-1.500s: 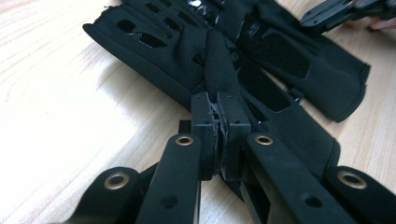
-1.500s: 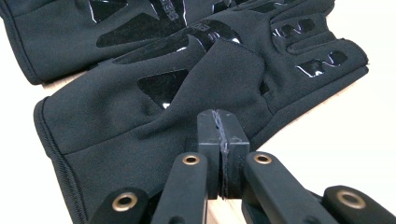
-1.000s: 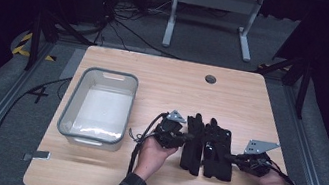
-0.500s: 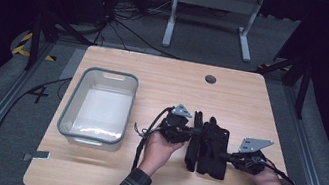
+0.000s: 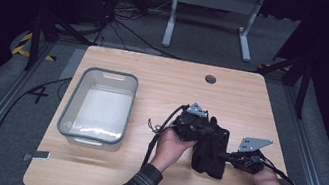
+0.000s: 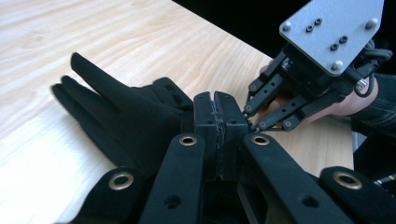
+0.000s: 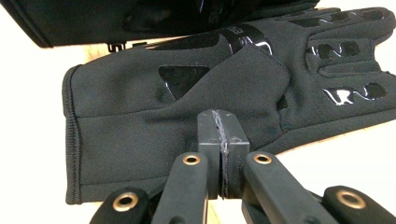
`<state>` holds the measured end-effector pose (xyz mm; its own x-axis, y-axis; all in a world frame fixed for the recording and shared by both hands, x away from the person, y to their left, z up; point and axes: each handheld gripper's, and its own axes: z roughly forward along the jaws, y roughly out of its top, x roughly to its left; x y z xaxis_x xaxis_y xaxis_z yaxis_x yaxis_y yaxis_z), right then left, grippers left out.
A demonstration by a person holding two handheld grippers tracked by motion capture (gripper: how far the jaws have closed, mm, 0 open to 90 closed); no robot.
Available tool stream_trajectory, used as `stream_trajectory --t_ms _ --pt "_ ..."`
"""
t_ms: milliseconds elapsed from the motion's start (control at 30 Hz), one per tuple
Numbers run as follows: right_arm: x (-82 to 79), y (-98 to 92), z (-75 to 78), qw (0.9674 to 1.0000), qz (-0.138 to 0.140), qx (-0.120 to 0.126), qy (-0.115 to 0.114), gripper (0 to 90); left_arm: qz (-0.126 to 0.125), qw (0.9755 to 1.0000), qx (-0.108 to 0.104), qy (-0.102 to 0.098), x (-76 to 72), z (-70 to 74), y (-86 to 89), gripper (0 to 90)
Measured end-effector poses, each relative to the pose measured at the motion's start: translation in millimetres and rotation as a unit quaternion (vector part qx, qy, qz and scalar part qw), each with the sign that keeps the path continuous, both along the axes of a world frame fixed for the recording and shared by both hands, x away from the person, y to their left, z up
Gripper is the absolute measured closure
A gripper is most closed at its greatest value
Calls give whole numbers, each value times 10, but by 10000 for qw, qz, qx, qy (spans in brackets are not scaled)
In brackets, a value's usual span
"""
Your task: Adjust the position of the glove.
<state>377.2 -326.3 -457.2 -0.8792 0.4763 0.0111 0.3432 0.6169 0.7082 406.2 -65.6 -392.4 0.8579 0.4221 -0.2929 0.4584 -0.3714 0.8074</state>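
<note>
Two black gloves lie together on the wooden table (image 5: 164,82). My left gripper (image 5: 207,130) (image 6: 216,116) is shut on one glove (image 6: 126,112), which hangs from its jaws, fingers spread, just above and partly over the other glove (image 5: 209,163). That second glove (image 7: 140,116) lies flat with shiny grip patches up. My right gripper (image 5: 222,156) (image 7: 223,135) is shut on a pinch of its fabric near the cuff, and the cloth creases toward the jaws. In the left gripper view the right gripper (image 6: 250,122) points in close beside my left jaws.
A grey plastic bin (image 5: 69,107) stands on the table's left half, with nothing visible in it. A round cable hole (image 5: 211,79) sits near the far edge. A small flat piece (image 5: 37,156) lies at the front left corner. Dark floor and cables surround the table.
My left gripper has carried its glove to the right and slightly up, over the other glove. The right gripper has stayed where it was.
</note>
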Motion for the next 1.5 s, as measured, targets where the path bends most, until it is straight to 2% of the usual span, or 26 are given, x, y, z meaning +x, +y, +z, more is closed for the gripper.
stream_trajectory --t_ms 133,500,667,767,867,933,1000,1067,1100,1233,1267,1300,1400,1500 --pt "0 6 -1 10000 -2 17 21 899 -165 9998 64 11 -9 -38 -112 894" --pt "5 49 -13 9999 60 97 79 899 -394 9991 158 49 -24 -125 -276 895" --pt "-11 132 13 9998 159 -65 -51 898 -521 9983 235 95 -24 -204 -364 894" --pt "-17 45 56 9999 39 -13 -114 897 -578 9980 243 113 -21 -227 -377 888" --pt "-6 -82 92 9998 -157 61 -139 896 -646 9978 91 124 -15 -220 -361 880" --pt "1 -134 108 9996 -240 49 -156 889 -639 9979 53 104 -17 -201 -348 844" --pt "0 -181 130 9992 -326 76 -230 842 -602 9982 15 61 -17 -176 -321 835" --pt "5 -237 130 9987 -444 104 -240 770 -530 9986 36 49 -4 -166 -289 882" --pt "5 -237 130 9987 -444 104 -240 770 -530 9986 36 49 -4 -166 -289 895" --pt "0 -368 113 9972 -690 11 -294 633 -410 9989 203 39 37 -180 -218 898" --pt "2 -406 109 9968 -752 24 -270 604 -387 9990 221 41 41 -189 -202 898" --pt "3 -448 103 9961 -845 30 -233 536 -388 9990 232 54 44 -195 -191 897" --pt "9 -531 84 9947 -1025 61 -81 456 -354 9990 246 69 46 -212 -172 898" --pt "-13 -612 72 9930 -1173 68 -85 387 -371 9989 268 76 31 -242 -177 897"
